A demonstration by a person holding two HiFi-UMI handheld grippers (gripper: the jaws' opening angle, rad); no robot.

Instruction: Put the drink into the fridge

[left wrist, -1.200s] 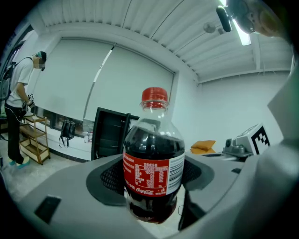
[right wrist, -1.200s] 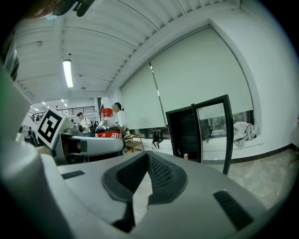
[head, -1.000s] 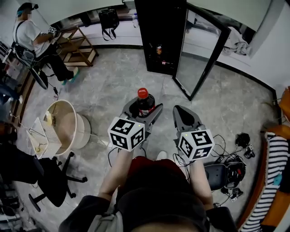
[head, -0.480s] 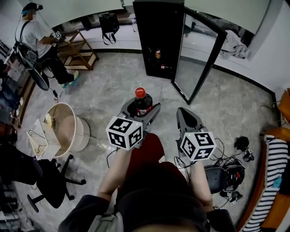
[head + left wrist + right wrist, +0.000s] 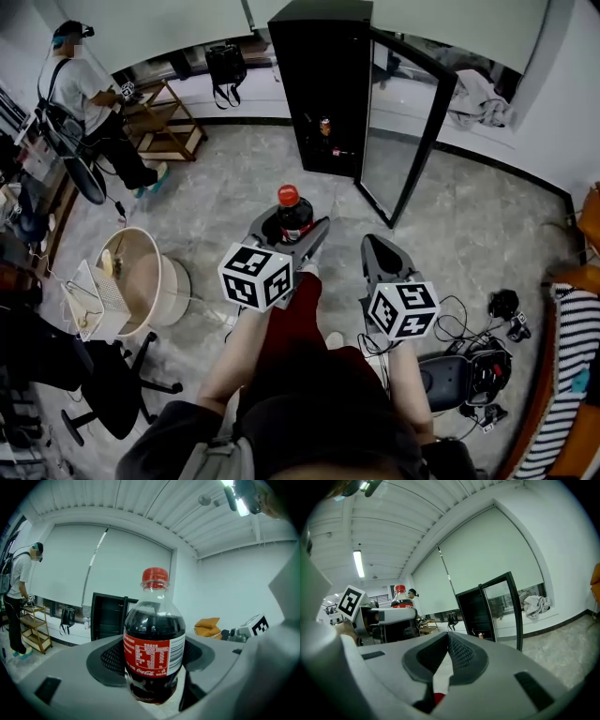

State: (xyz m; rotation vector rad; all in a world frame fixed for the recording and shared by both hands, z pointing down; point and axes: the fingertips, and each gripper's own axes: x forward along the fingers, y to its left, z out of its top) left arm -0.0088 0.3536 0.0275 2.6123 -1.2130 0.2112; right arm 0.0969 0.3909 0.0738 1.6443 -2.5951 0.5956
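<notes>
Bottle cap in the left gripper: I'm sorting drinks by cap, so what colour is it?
Red; the bottle cap shows best in the left gripper view.

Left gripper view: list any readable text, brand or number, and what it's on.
"Coca-Cola": white script, low on the red label of the cola bottle.
Fine print block above it on the label: too small to read.
Barcode on the label's white edge: digits unreadable.
Marker cube: black-and-white pattern only, no words.

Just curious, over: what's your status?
Left hand-held gripper shut on cola bottle, upright. Right hand-held gripper shut, empty. Fridge ahead, door open.
</notes>
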